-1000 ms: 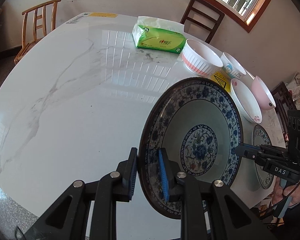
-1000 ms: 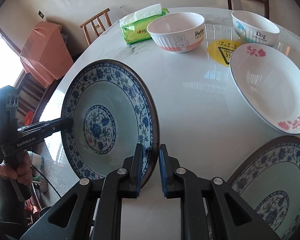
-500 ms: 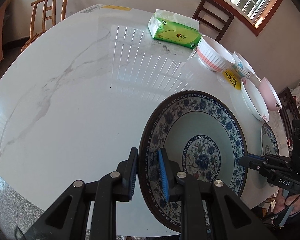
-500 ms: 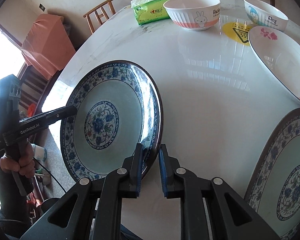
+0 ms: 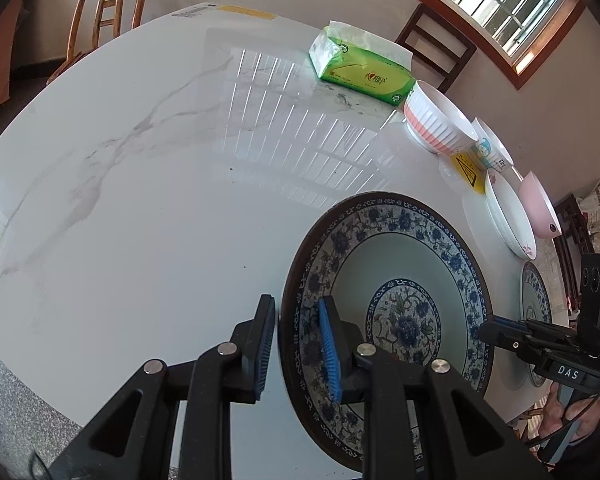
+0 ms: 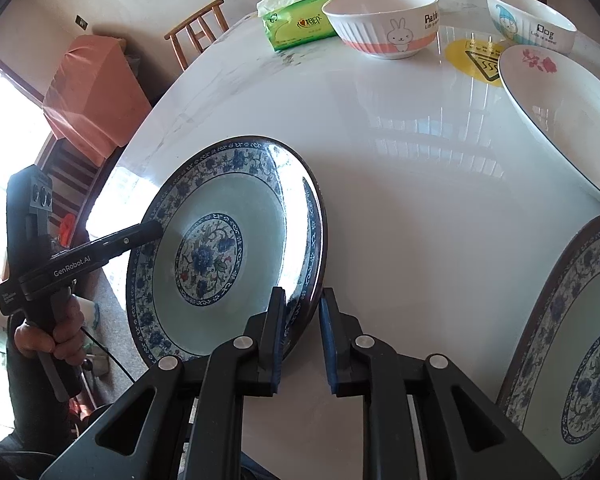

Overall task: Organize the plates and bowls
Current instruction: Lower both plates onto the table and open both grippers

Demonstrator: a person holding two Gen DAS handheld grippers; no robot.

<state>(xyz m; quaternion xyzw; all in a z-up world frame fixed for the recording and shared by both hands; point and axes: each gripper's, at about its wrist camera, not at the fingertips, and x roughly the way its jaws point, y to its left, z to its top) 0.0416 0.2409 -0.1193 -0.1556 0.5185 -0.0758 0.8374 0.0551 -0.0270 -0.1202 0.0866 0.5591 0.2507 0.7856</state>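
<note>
1. The left gripper (image 5: pixel 296 312) straddles the near-left rim of the blue floral plate (image 5: pixel 404 264). Its jaws have just been opening. The inner pad lies over the plate's patterned border, while the outer pad stands clear of the rim with a visible gap, so we read this gripper as released.
2. The right gripper (image 6: pixel 300 300) brackets the opposite rim of the same plate. Its jaws have just been opening a little, but both pads sit tight against the rim, so we read this as a grasp.
3. The blue floral plate sits at the near edge of the marble table (image 5: pixel 140 220), face up and slightly tilted. We cannot tell whether its base rests fully on the surface.
4. A second blue floral plate (image 6: pixel 580 320) lies at the table's near-right edge, apart from the first.
5. Along the right edge we see a rose-print plate (image 6: pixel 560 112) and a pink bowl (image 5: pixel 538 208).
6. Toward the far edge stand a rabbit bowl (image 6: pixel 380 20) and a dog bowl (image 6: pixel 528 20), with a yellow sticker (image 6: pixel 472 56) between them and a green tissue pack (image 5: pixel 360 70) just beyond the rabbit bowl.
</note>
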